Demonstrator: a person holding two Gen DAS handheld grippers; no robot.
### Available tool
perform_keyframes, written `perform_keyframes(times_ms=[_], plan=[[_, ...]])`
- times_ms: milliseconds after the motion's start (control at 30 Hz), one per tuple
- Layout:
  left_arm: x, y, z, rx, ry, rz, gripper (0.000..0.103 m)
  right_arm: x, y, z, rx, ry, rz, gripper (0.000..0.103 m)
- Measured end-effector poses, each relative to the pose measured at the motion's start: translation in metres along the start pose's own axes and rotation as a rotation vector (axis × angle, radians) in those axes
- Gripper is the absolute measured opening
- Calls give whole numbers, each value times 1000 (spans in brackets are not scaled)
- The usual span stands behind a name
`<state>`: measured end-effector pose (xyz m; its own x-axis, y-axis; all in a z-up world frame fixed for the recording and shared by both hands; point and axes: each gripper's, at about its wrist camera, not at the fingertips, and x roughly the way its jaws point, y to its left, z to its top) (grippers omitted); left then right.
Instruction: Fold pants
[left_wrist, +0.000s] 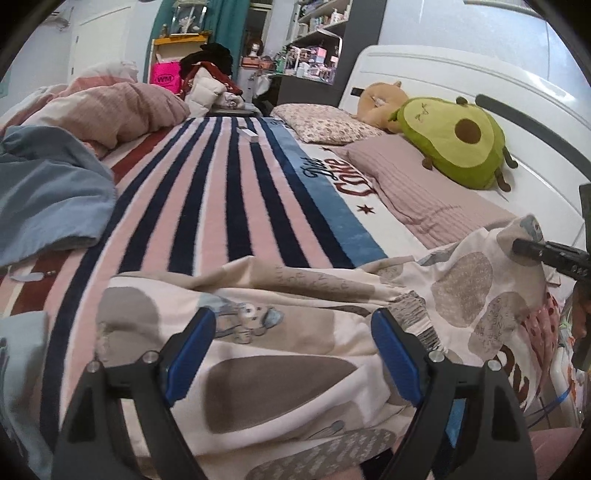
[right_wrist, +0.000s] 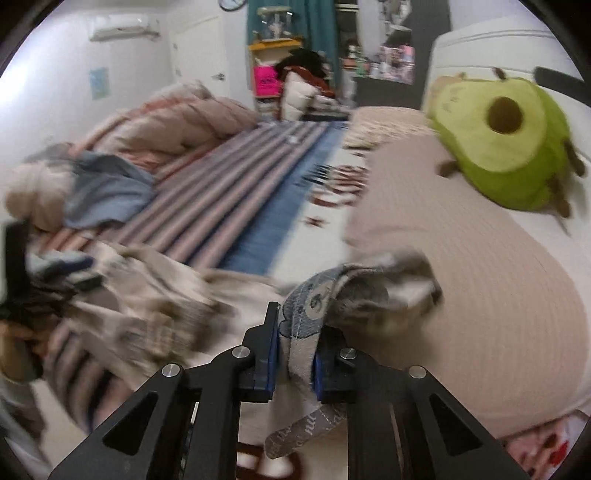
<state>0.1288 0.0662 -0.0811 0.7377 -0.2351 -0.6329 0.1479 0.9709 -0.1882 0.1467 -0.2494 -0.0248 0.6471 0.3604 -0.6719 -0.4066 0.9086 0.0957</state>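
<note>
The pants (left_wrist: 295, 332) are cream with grey blotches and cartoon prints, lying crumpled on the striped blanket (left_wrist: 207, 192). My left gripper (left_wrist: 291, 332) is open, its blue-padded fingers (left_wrist: 192, 350) spread over the pants near the front. My right gripper (right_wrist: 293, 332) is shut on a bunched edge of the pants (right_wrist: 325, 295) and lifts it; it shows in the left wrist view (left_wrist: 546, 254) at the far right. The right wrist view is motion-blurred. The left gripper appears there at the left edge (right_wrist: 14, 266).
A green avocado plush (left_wrist: 454, 140) and a tan plush (left_wrist: 380, 99) lie by the white headboard (left_wrist: 480, 74). Pillows (left_wrist: 424, 192) sit at right. A blue garment (left_wrist: 48, 192) and a pink quilt (left_wrist: 122, 107) lie at left. A small white box (left_wrist: 248, 133) rests far on the blanket.
</note>
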Motion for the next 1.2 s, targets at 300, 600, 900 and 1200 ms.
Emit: perform_keyframes(times_ms=[300,600,900,1200], plan=[[-58,55,-7,-73,-85,76,84,44,143,50,-169,-4,296,8],[-82,98,-25,-154,-90,113,85,152,257,29,-248,251,544,19],[-53,79,-23,-156,-44,4,85,121,201,28,-123,210,481,55],[-1,42,-18,-94,29,56,66,79,113,2,97,94,425,57]])
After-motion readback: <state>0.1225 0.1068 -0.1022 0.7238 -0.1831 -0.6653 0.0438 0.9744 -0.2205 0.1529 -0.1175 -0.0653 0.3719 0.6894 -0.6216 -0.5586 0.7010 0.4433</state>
